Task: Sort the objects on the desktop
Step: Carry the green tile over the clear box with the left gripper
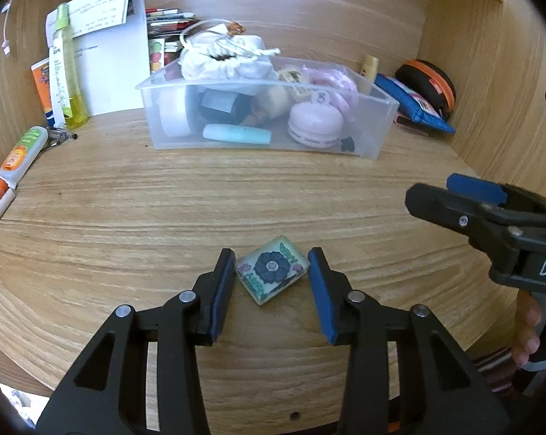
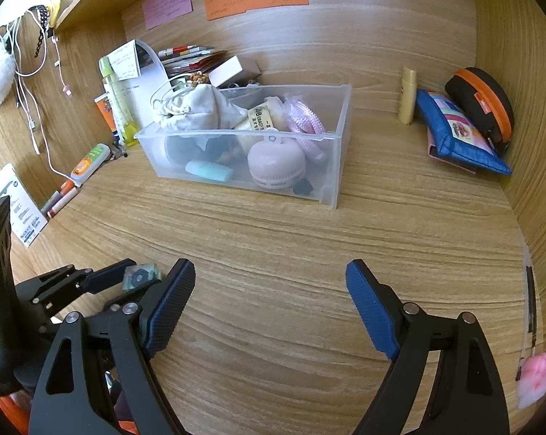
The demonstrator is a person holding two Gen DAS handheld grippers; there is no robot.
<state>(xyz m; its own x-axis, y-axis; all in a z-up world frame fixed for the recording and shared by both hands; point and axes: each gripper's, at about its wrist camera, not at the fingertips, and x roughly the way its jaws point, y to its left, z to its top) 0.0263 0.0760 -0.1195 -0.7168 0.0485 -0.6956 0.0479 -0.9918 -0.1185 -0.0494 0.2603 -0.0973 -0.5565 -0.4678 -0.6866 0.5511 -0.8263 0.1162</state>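
Tile [image 1: 271, 273], small, glassy, flower-printed, lies flat on desk [image 1: 128, 224], between pads of left gripper [image 1: 271, 291]; jaws close in, left pad touching or nearly so, right pad just short. Right gripper [image 2: 271, 304] spread wide, empty, over bare wood. Bin [image 1: 367, 148] behind already crowded: pouch, macaron case, tube. Judged midway: tile not yet lifted; pens, pouches, bottles remain along desk edges.

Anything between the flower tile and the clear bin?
Nothing visible: bare wooden desk lies between the flower tile and the clear bin. The left tool already straddles the tile; the right tool sits off to the side.
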